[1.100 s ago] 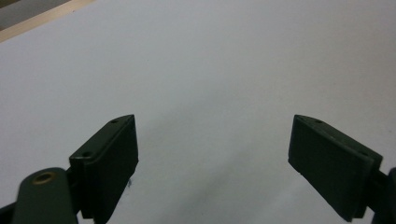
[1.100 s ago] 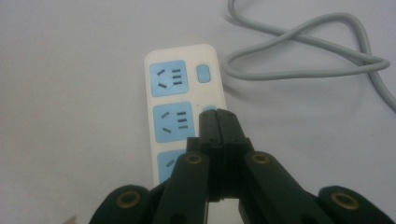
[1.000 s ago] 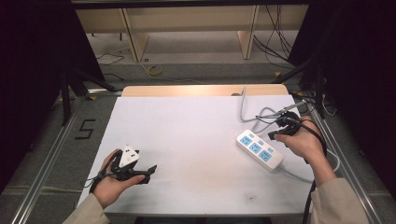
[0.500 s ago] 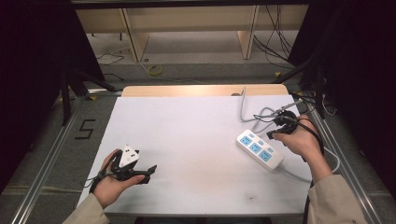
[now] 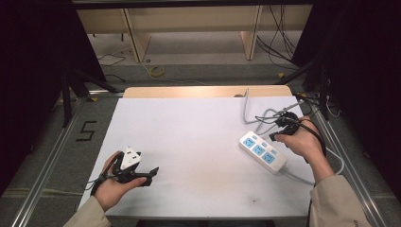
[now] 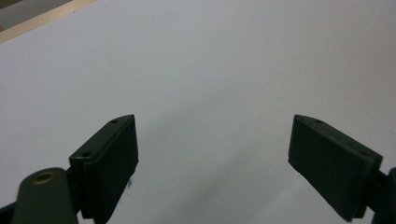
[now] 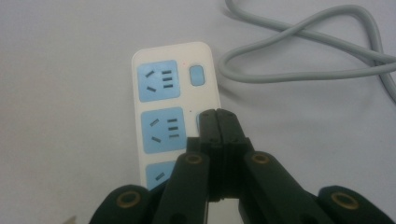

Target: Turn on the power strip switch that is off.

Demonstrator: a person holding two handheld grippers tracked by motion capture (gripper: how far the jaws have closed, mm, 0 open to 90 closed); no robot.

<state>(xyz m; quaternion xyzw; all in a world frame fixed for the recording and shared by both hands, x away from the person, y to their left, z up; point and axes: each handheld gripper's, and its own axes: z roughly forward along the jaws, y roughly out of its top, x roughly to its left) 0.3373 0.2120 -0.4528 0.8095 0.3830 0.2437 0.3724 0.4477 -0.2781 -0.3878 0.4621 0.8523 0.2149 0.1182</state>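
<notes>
A white power strip (image 5: 262, 152) with blue sockets lies on the right of the white table (image 5: 198, 137). Its grey cable (image 5: 250, 112) loops away toward the far edge. My right gripper (image 5: 274, 135) is shut with nothing in it, held just over the strip's far end. In the right gripper view, the closed tips of the right gripper (image 7: 217, 114) cover the switch beside the middle socket of the power strip (image 7: 173, 107); contact cannot be told. My left gripper (image 5: 149, 176) rests near the front left, open. In its own view, the left gripper (image 6: 212, 154) has bare table between the jaws.
The grey cable (image 7: 303, 51) curls on the table right beside the strip. A wooden strip (image 5: 203, 91) borders the table's far edge, and metal rails (image 5: 52, 156) run along both sides. Dark floor with loose cables lies beyond.
My right gripper has edged slightly left, closer over the power strip. The left hand has stayed where it was.
</notes>
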